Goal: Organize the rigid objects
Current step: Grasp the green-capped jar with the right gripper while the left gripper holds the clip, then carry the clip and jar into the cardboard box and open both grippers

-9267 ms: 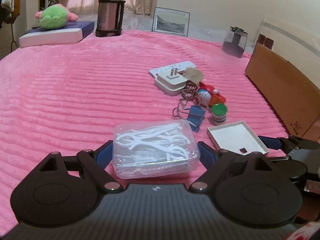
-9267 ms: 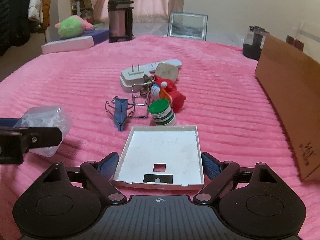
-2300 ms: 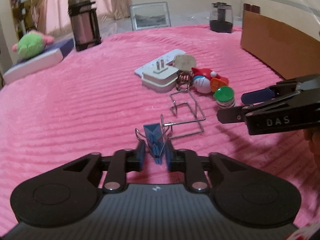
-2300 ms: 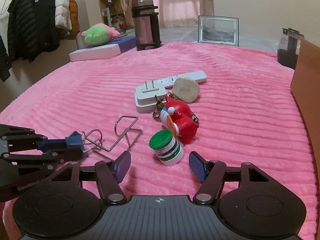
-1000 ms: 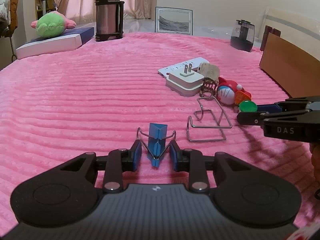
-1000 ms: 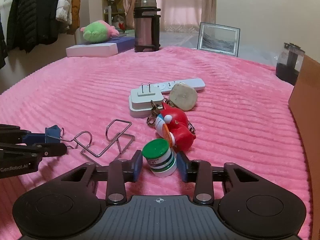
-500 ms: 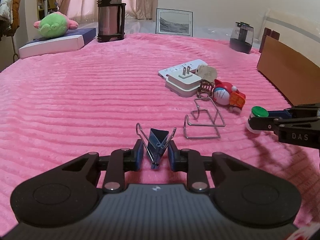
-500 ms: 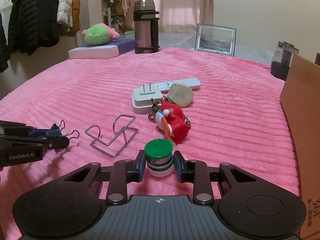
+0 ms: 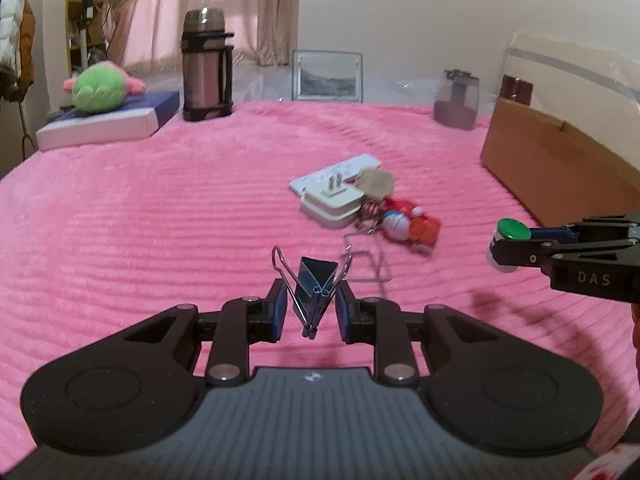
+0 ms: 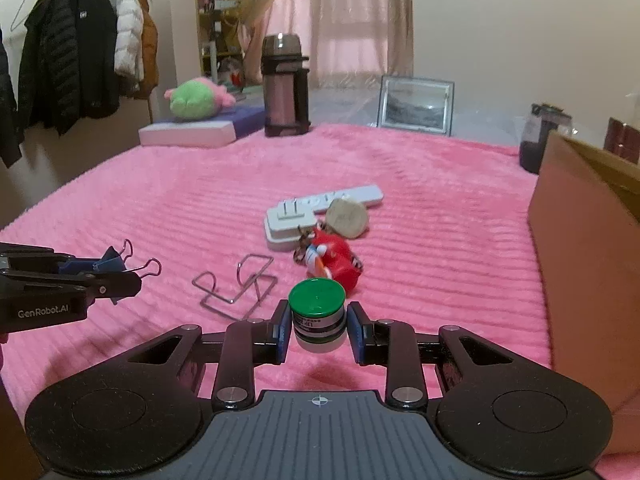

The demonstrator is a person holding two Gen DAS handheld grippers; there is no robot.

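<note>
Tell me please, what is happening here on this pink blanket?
A person is tidying small items with two handheld tongs. The left tongs are shut on a blue binder clip, and the right tongs are shut on a small green-lidded jar; both are held above the pink blanket. A wire stand, a white plug and a red toy keychain lie on it.

Left blanket [image 9: 140, 220] lies open; cardboard box [image 10: 588, 240] walls the right – wire rack [image 10: 236, 284] between
</note>
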